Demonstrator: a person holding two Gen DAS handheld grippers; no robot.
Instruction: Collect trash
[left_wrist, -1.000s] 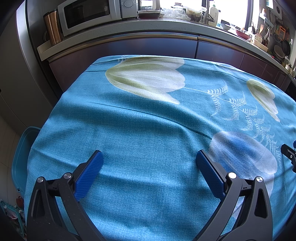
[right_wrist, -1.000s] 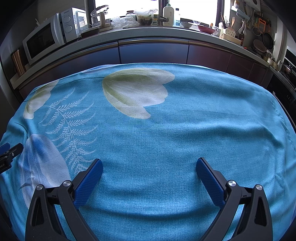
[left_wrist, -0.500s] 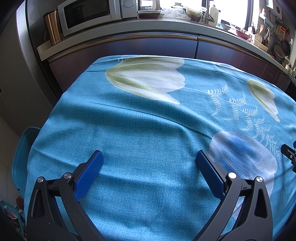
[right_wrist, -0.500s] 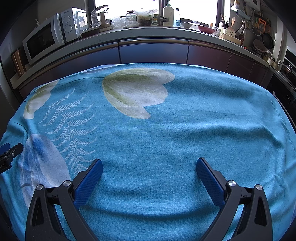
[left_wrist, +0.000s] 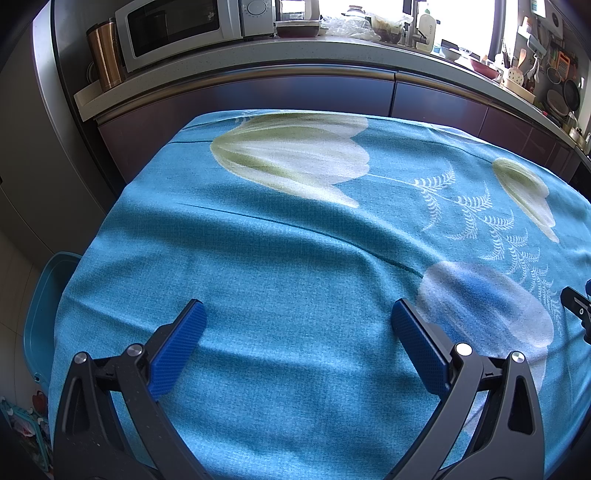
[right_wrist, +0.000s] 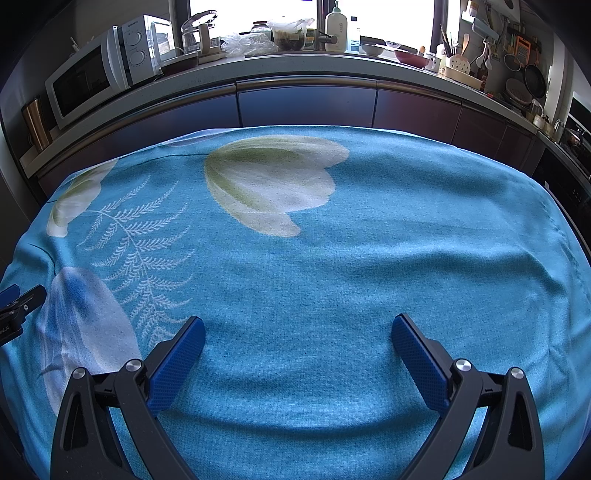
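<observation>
A table under a blue cloth with white tulip and fern prints (left_wrist: 295, 266) fills both views (right_wrist: 332, 266). No trash shows on it. My left gripper (left_wrist: 297, 314) is open and empty, low over the near edge of the cloth. My right gripper (right_wrist: 297, 328) is open and empty, also low over the near edge. Each gripper's tip shows at the rim of the other view: the right one (left_wrist: 576, 304) and the left one (right_wrist: 18, 301).
A teal bin (left_wrist: 40, 314) stands on the floor at the table's left side. A kitchen counter (right_wrist: 306, 62) runs behind the table, with a microwave (left_wrist: 184, 26), bottles, bowls and utensils on it. Dark cabinets (right_wrist: 306, 103) lie below it.
</observation>
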